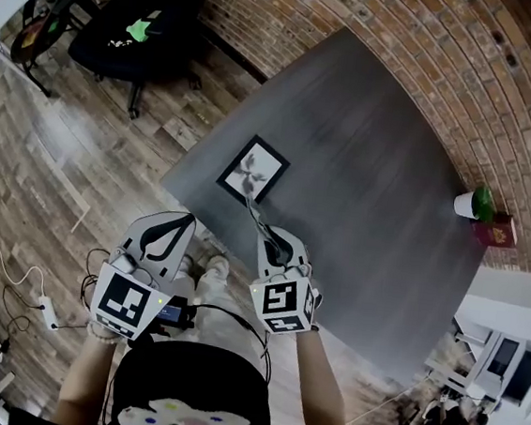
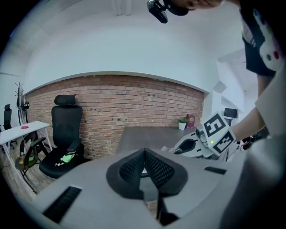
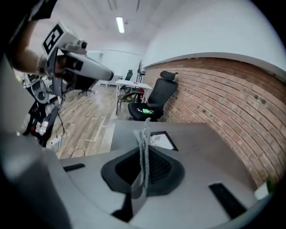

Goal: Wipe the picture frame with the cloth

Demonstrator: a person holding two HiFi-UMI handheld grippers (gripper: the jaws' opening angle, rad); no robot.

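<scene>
Pinching the cloth (image 3: 144, 134) between its tight jaws, our right claw (image 3: 145, 155) hangs over the near edge of the counter (image 1: 375, 162). The picture frame (image 1: 253, 169) lies flat just ahead, close to the counter's corner. Our left claw (image 2: 144, 156), jaws pressed together on nothing, hangs beside it over the wooden floor (image 1: 66, 139).

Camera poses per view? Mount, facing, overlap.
Head view: on the person's head, steeply down at table and picture frame; left gripper and right gripper show.
Left gripper view: on the left gripper, facing brick wall and chair; its empty shut jaws show.
Right gripper view: on the right gripper, facing the picture frame; jaws shut on cloth.
Shared: both gripper views see the chair.
</scene>
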